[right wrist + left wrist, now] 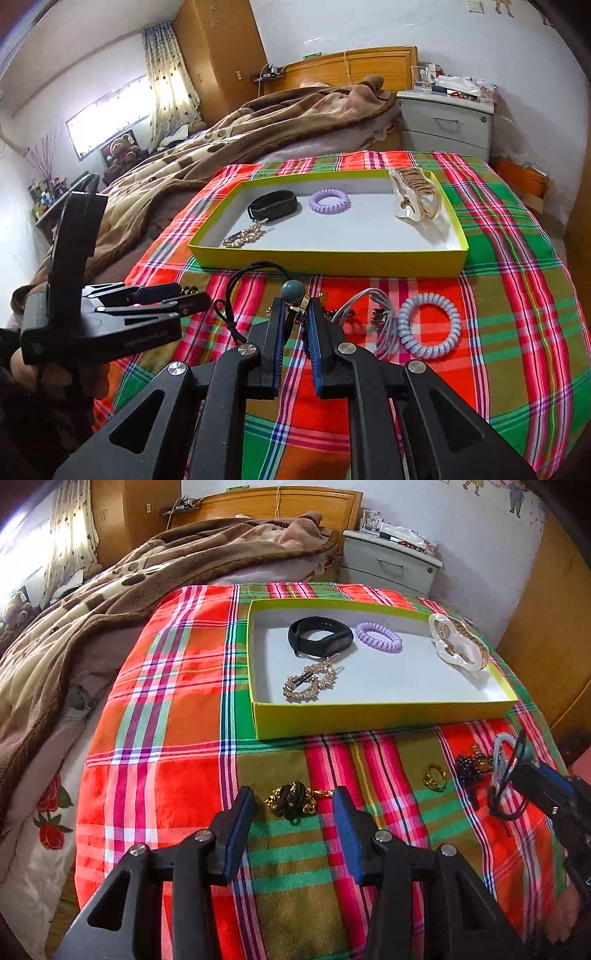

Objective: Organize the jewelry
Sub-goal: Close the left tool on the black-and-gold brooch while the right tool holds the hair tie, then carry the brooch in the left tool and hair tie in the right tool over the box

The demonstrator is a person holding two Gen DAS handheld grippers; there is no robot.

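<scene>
A yellow-green box (369, 716) (332, 260) sits on the plaid cloth and holds a black band (319, 633), a purple coil tie (378, 637), a gold heart clip (310, 681) and a white-gold claw clip (458, 642). My left gripper (293, 801) is open, its fingers either side of a black and gold chain tie (293, 801) on the cloth. My right gripper (295, 314) is shut on a black cord hair tie with a teal bead (291, 290), just above the cloth. A pale blue coil tie (430, 325), a gold ring (436, 777) and dark beads (471, 766) lie nearby.
The plaid cloth (166, 738) covers the foot of a bed. A brown blanket (92, 609) lies to the left. A white nightstand (447, 122) stands behind the box. The left gripper shows in the right wrist view (184, 299), at the left.
</scene>
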